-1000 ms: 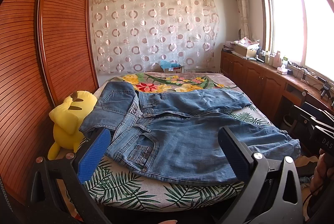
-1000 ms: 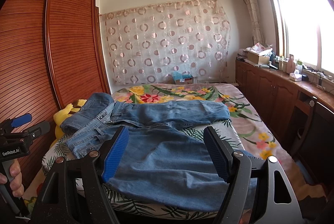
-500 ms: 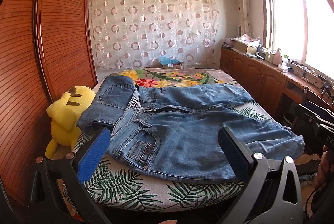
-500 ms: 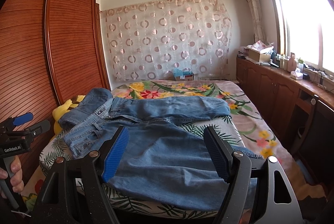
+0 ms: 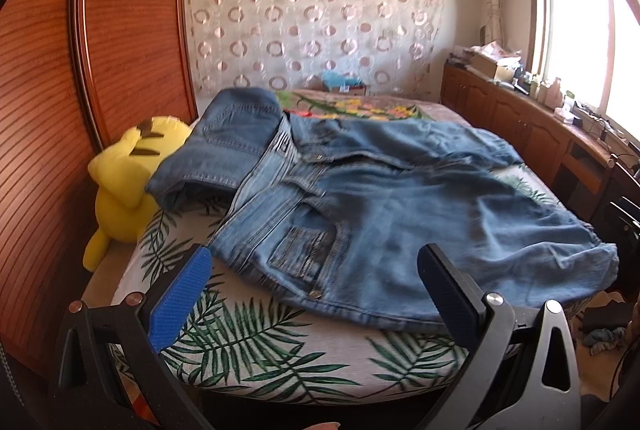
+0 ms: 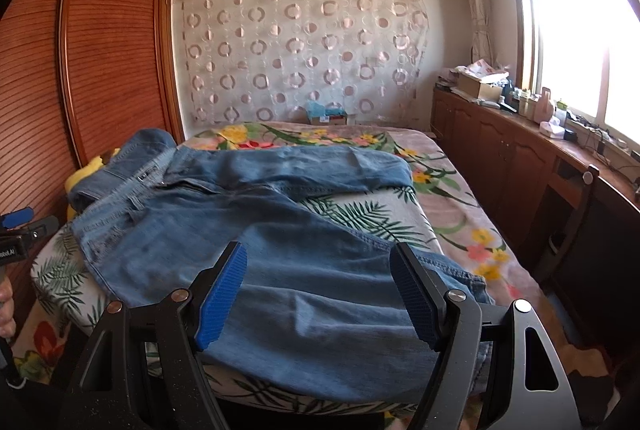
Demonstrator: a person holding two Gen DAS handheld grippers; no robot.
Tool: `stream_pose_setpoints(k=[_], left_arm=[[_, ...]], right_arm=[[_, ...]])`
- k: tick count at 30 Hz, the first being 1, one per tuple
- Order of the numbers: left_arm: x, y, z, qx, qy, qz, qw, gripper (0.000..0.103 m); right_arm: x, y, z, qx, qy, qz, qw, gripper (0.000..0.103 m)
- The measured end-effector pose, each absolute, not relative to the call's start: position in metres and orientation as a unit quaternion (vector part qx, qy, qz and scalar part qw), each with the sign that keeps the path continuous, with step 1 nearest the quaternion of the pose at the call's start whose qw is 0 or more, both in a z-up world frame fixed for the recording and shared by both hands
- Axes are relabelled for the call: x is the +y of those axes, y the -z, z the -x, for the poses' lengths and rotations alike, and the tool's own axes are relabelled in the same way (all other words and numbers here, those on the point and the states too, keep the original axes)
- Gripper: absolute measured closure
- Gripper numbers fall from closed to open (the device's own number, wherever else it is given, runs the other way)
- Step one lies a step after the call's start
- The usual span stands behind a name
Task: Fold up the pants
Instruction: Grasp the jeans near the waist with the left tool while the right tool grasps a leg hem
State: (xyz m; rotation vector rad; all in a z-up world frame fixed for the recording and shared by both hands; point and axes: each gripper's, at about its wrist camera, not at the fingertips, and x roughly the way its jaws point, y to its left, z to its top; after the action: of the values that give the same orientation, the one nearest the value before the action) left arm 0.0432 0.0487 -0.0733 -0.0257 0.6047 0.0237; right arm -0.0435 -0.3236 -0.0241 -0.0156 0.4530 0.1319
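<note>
A pair of blue denim pants lies spread across the bed, waistband at the left, both legs running right. Part of the waist is flipped up at the far left. My left gripper hovers open near the bed's front edge, short of the front pocket, with nothing between its fingers. In the right wrist view the pants show both legs, the near leg draping over the bed's front edge. My right gripper is open just above that near leg, holding nothing.
A yellow plush toy sits between the bed and the wooden wardrobe on the left. A low wooden cabinet with clutter runs under the window on the right. A person's hand and the left gripper's handle show at the left edge.
Both grippers have moved closer to the bed and lower. The pants fill more of each view. Both stay open and the pants have not moved.
</note>
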Motion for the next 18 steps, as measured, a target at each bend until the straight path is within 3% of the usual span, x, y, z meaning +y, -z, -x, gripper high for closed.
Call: stream_pose_setpoints(k=[18], left_arm=[[0.116,0.123,-0.08,0.36,-0.027,0.033,0.932,0.001]], right_arm=[[-0.347,0.028,0.031,0.299,-0.01,0.019,0.954,0.027]])
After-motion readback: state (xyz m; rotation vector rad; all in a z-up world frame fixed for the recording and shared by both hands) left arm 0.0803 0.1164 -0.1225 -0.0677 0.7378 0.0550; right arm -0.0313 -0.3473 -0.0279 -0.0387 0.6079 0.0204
